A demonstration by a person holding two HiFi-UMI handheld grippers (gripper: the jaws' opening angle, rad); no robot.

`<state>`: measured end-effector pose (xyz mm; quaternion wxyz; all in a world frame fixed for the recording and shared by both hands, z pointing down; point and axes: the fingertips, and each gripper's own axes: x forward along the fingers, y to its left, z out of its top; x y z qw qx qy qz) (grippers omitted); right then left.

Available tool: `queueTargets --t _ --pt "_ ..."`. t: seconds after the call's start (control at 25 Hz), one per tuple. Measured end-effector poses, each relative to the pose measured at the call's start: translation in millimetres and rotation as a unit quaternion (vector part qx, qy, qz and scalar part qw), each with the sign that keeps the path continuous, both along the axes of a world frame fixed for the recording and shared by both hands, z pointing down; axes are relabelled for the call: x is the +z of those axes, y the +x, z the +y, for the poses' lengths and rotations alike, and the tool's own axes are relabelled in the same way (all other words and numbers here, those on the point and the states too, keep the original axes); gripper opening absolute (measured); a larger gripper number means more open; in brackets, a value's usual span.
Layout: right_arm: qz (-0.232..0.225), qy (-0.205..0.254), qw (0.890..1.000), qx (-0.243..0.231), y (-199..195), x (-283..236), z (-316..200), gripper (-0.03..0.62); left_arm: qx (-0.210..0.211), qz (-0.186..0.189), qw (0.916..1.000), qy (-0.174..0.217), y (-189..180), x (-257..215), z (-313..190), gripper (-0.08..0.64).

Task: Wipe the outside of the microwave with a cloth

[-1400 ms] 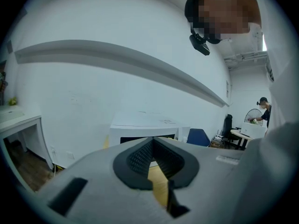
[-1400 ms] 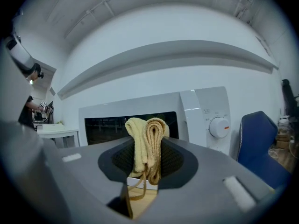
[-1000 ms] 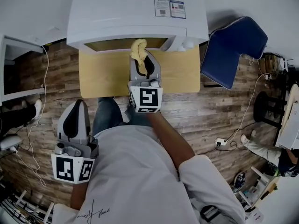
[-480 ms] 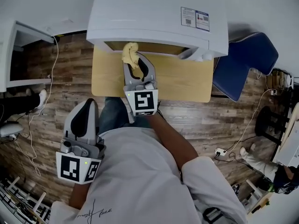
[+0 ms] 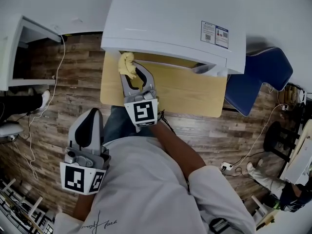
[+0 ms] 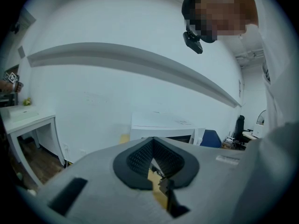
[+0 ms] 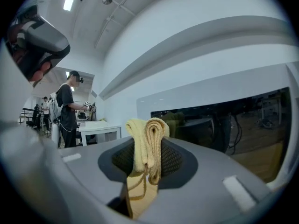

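Note:
The white microwave (image 5: 170,23) stands on a small wooden table (image 5: 190,89); in the right gripper view its dark glass door (image 7: 224,129) fills the right side. My right gripper (image 5: 130,73) is shut on a folded yellow cloth (image 5: 126,65), held against the lower left corner of the microwave's front. In the right gripper view the cloth (image 7: 147,146) sticks up between the pads. My left gripper (image 5: 90,115) hangs low near my left leg, away from the microwave, shut with nothing in it. In the left gripper view the left gripper (image 6: 152,148) points toward the microwave (image 6: 161,127).
A blue chair (image 5: 261,77) stands right of the table. A white desk (image 5: 24,43) is at the left, with cables (image 5: 53,77) trailing over the wood floor. A power strip (image 5: 225,167) lies at the right. Another person (image 7: 67,111) stands by a white table.
My right gripper has carried the cloth leftward along the microwave's front, from near the middle to the left corner. The left gripper stays low and shut.

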<state>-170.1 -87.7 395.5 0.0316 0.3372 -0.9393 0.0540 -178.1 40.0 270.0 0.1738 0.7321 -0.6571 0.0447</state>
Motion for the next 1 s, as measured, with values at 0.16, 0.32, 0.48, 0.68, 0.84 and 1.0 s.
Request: queueTargets --t 0.16,0.32,0.48,0.68,0.84,1.0 --pt "-0.003 0.003 1.000 -0.023 -20.4 -0.5 4.0 0.117 -0.008 -0.003 1.0000 -0.001 -8.4 -1.1 -1.8 -0.006" --pt "-0.008 0.003 1.000 -0.022 -27.3 0.3 3.9 0.117 -0.015 -0.006 0.9998 -0.006 -15.6 -0.1 -1.3 -0.006" --pt "-0.004 -0.002 0.999 -0.041 -40.8 4.4 10.7 0.117 -0.015 -0.008 0.9998 -0.010 -18.8 0.1 -2.9 -0.006" --pt "0.003 0.008 0.997 -0.077 -57.9 -2.3 19.5 0.117 -0.012 -0.007 0.9999 -0.006 -20.4 -2.9 -6.5 -0.006" --pt "-0.007 0.012 0.996 -0.087 -42.5 -15.5 21.8 0.117 -0.006 -0.002 1.0000 -0.003 -15.2 -1.3 -10.8 -0.006" --pt "0.003 0.023 0.997 -0.072 -5.6 -20.5 15.0 0.118 0.007 0.009 0.9999 0.002 -0.5 1.4 -17.4 -0.006"
